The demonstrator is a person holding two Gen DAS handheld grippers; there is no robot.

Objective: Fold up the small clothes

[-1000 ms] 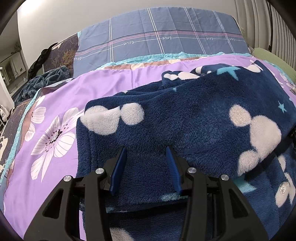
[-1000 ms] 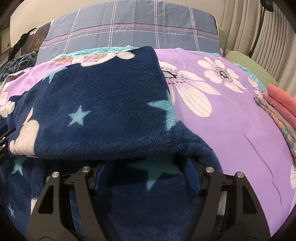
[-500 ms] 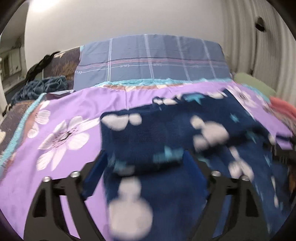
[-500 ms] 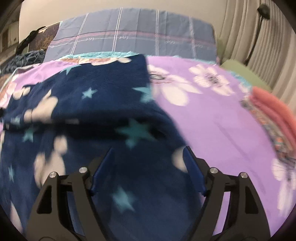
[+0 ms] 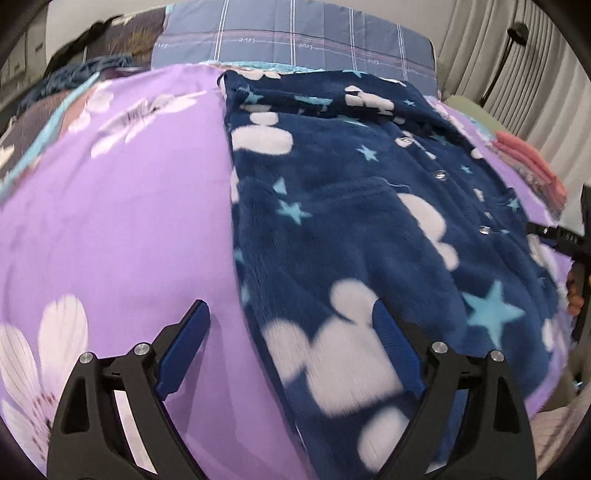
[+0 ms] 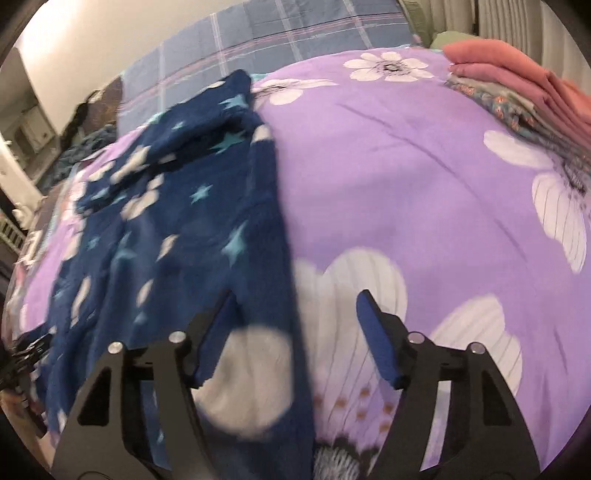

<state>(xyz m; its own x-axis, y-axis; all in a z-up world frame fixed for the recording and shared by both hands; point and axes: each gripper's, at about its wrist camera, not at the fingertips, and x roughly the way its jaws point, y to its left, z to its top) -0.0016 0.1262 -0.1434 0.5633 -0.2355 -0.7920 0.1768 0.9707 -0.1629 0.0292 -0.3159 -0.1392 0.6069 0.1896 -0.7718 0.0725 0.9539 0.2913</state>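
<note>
A navy fleece garment (image 5: 369,229) with white blobs, teal stars and a row of buttons lies flat on the purple floral bedspread (image 5: 122,221), its far end folded over. My left gripper (image 5: 288,332) hovers open and wide over the near left edge, one finger over bedspread, the other over fleece. In the right wrist view the garment (image 6: 177,229) fills the left half. My right gripper (image 6: 295,328) straddles its near right edge. Its jaws are closing with that edge between them, and the pads do not press the cloth. The right gripper's body shows at the left wrist view's right edge.
A stack of folded pink and patterned clothes (image 6: 517,85) sits at the bed's right side. A grey-blue plaid pillow (image 5: 295,33) lies at the head, with a dark blue bundle (image 5: 85,70) to its left. Curtains and a lamp stand at the far right.
Both grippers have drawn back from the folded far part to the garment's near end. The left jaws went from narrow to wide. The garment now lies released on the bed.
</note>
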